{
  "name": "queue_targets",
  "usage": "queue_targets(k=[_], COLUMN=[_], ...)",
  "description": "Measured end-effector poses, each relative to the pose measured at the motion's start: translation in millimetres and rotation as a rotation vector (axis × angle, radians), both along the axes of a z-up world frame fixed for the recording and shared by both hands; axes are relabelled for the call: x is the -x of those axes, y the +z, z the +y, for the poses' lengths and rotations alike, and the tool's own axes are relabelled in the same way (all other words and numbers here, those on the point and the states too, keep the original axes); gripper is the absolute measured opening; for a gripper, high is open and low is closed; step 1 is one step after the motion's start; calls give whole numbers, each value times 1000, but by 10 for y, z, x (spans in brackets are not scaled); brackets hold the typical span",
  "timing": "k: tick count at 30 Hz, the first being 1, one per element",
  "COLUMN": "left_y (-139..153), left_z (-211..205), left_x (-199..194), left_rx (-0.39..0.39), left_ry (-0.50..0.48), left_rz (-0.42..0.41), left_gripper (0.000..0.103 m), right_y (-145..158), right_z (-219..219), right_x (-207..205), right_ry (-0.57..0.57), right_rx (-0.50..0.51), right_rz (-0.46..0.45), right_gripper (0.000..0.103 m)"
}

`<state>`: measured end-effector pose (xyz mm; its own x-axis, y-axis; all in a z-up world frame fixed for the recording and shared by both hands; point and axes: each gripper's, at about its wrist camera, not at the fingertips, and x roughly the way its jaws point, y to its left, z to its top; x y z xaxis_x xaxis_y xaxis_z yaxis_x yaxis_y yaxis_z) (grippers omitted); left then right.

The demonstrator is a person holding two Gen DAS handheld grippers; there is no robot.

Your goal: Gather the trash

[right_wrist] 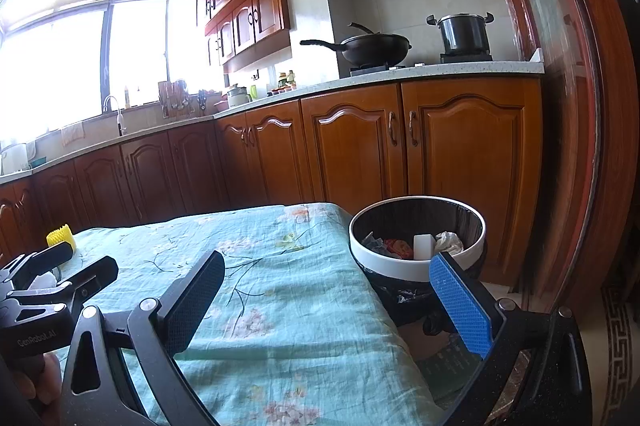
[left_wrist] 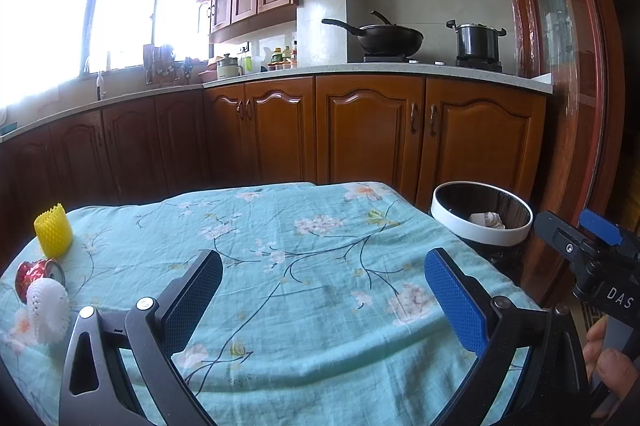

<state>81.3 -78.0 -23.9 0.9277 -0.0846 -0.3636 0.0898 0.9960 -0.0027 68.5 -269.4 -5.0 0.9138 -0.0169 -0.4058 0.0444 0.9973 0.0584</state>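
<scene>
Kitchen cabinets stand behind my desk (left_wrist: pixel 320 266), and the trash bin (left_wrist: pixel 482 226) sits just off its far corner with paper scraps inside. Well apart from the bin, a yellow foam sleeve (left_wrist: pixel 53 231), a crushed red can (left_wrist: pixel 38 272) and a white foam net (left_wrist: pixel 48 310) lie together. My left gripper (left_wrist: pixel 324 300) and right gripper (right_wrist: pixel 328 302) both hover with fingers released, grasping nothing.

Teal floral tablecloth (left_wrist: pixel 312 266), yellow foam net (left_wrist: pixel 53 230), white foam net (left_wrist: pixel 47 308), red crushed can (left_wrist: pixel 36 272), white-rimmed black bin (right_wrist: pixel 416 246).
</scene>
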Motion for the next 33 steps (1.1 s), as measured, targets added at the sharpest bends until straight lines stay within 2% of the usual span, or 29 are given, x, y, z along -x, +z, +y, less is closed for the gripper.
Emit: queue_targets(k=[27,33], left_y=[28,-6], left_z=[46,128], left_x=[13,-82], left_rx=[1,34], left_ry=[-23,-7], left_rz=[2,54], left_gripper=[102,102], right_y=[56,58], right_z=[28,48], right_x=[-41,-107], right_ry=[6,8], right_rx=[-18,-20], right_rz=[13,41], right_gripper=[103,103])
